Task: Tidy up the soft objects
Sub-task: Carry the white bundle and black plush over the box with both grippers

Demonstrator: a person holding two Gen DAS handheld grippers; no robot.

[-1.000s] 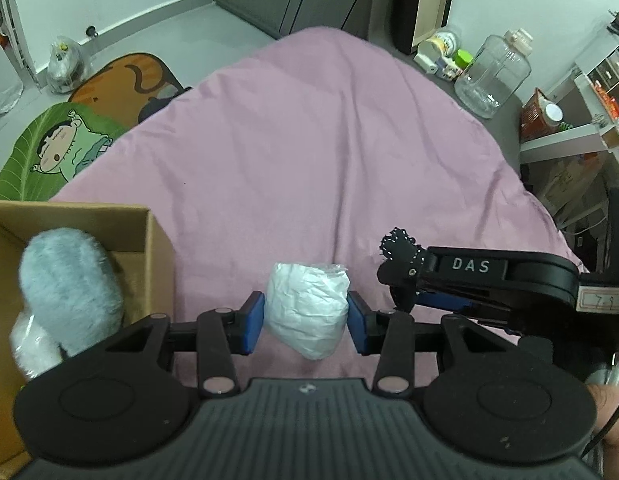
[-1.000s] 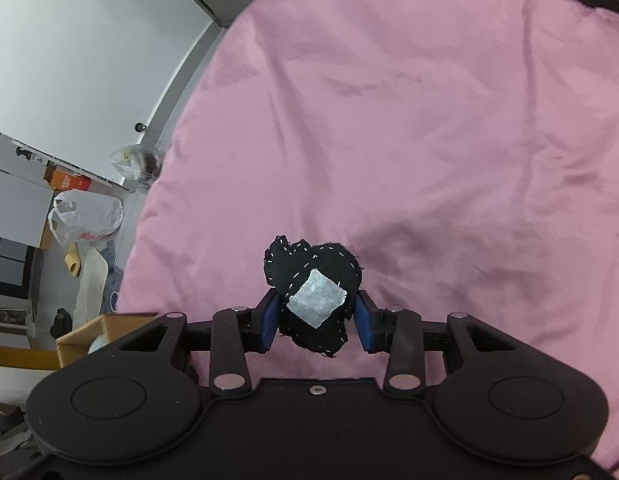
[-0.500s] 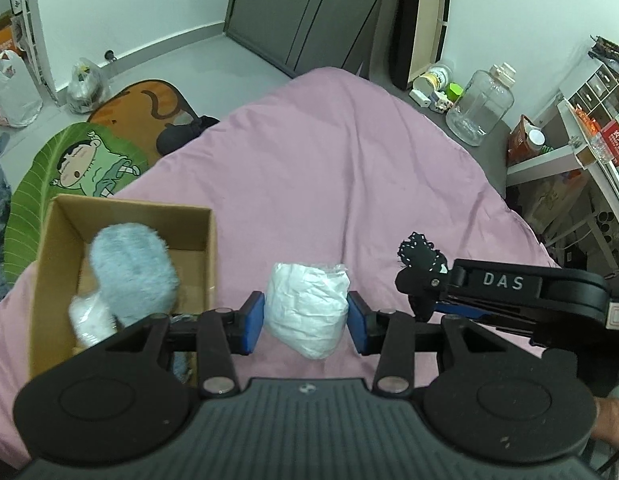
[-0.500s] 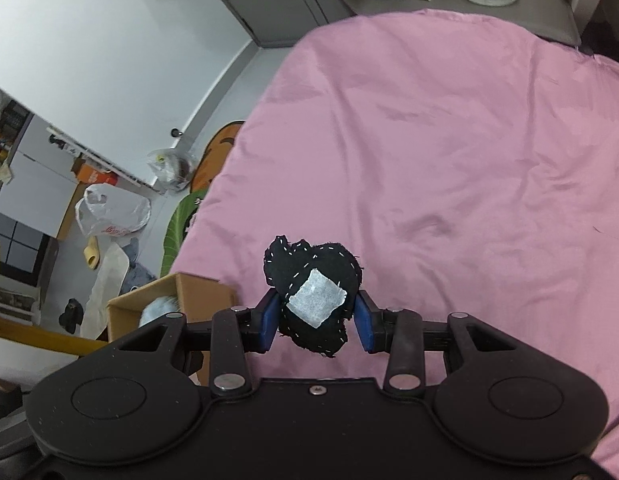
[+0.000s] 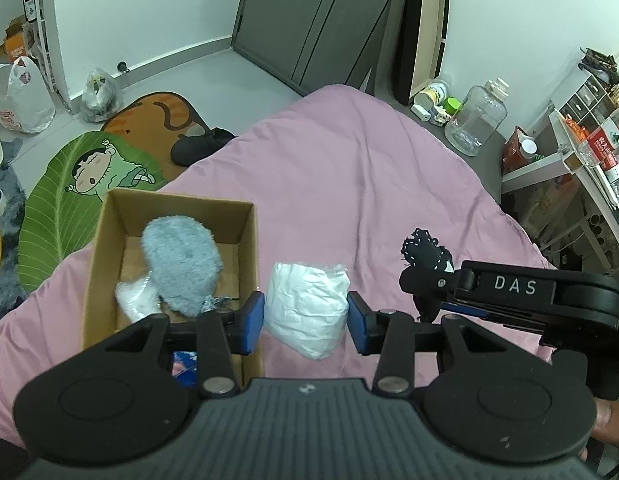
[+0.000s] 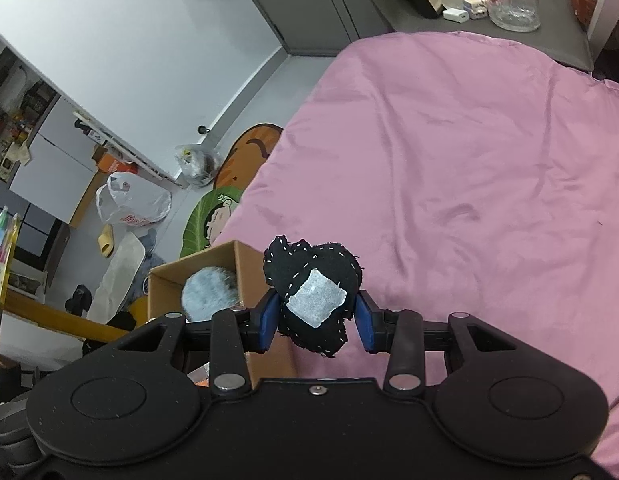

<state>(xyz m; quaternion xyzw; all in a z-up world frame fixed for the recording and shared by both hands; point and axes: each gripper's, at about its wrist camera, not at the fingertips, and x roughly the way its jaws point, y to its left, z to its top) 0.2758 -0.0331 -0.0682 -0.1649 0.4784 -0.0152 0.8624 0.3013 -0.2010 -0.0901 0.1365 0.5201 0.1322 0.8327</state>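
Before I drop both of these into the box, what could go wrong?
1. The grey fluffy toy already fills much of the cardboard box, so the white bundle in the left gripper may roll out.
2. The right gripper with the black pouch is close; both could collide over the box.

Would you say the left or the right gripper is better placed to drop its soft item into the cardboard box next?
Left, probably. The left gripper, shut on the white bundle, sits beside the cardboard box; the right gripper, holding the black heart, is farther out.
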